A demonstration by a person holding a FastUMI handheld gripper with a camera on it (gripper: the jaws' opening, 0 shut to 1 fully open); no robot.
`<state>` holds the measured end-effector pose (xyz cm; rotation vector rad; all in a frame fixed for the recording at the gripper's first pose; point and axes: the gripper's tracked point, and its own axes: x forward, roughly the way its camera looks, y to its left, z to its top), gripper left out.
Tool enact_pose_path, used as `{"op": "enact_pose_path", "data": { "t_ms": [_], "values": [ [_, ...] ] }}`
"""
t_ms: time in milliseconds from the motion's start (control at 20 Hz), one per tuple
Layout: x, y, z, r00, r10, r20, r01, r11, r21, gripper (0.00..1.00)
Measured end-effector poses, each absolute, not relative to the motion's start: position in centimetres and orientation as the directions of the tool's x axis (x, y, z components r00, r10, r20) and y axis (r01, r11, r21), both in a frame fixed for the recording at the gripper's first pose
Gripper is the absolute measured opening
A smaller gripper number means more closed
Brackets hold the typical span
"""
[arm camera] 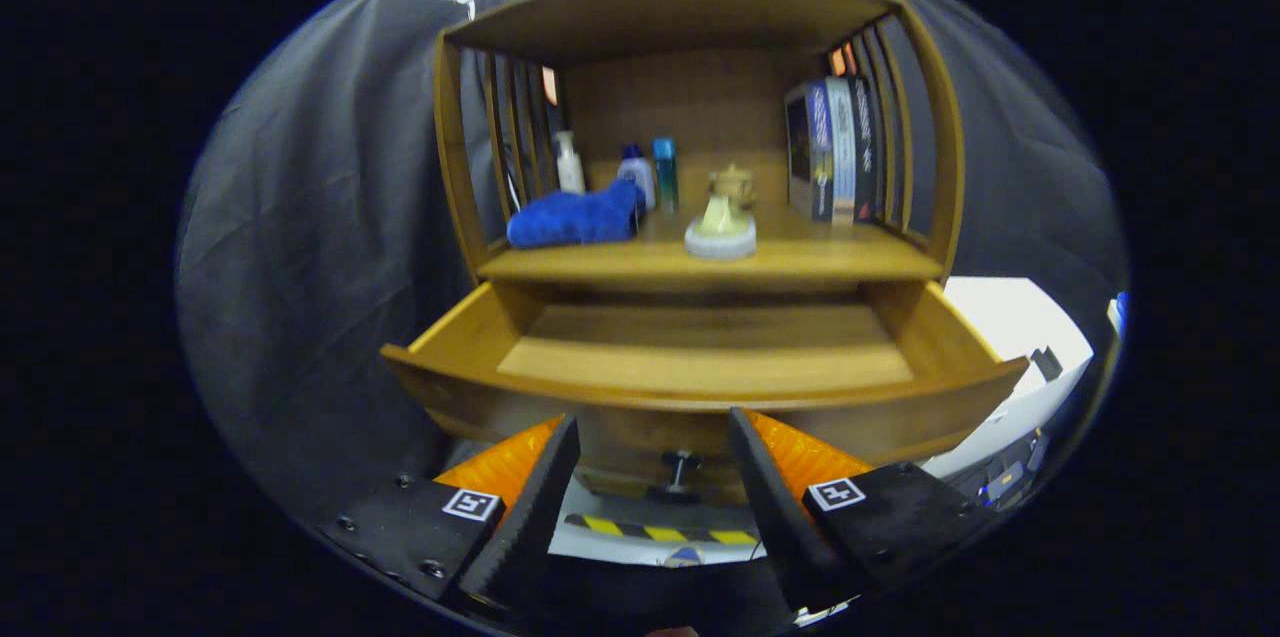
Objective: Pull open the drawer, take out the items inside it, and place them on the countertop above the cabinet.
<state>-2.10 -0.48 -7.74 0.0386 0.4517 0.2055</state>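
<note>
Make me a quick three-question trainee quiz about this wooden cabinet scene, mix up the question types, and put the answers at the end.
1. True or false: the wooden drawer is pulled open.
2. Which lies on the wooden countertop left of the cream round-based ornament? A) folded blue cloth B) upright books C) red mug
3. Fill in: the gripper is ____, its fingers either side of the dark drawer knob without touching it.

Key: 1 true; 2 A; 3 open
</note>
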Motion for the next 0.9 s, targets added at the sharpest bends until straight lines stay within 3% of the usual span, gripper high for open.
{"op": "enact_pose_path", "data": {
  "t_ms": [300,900],
  "values": [
    [-0.5,-5.0,-1.2,0.952,0.106,-0.289,-0.108,0.994,0.008,0.96],
    [1.5,-2.6,-1.8,0.946,0.115,-0.304,-0.120,0.993,0.001,0.96]
  ]
}}
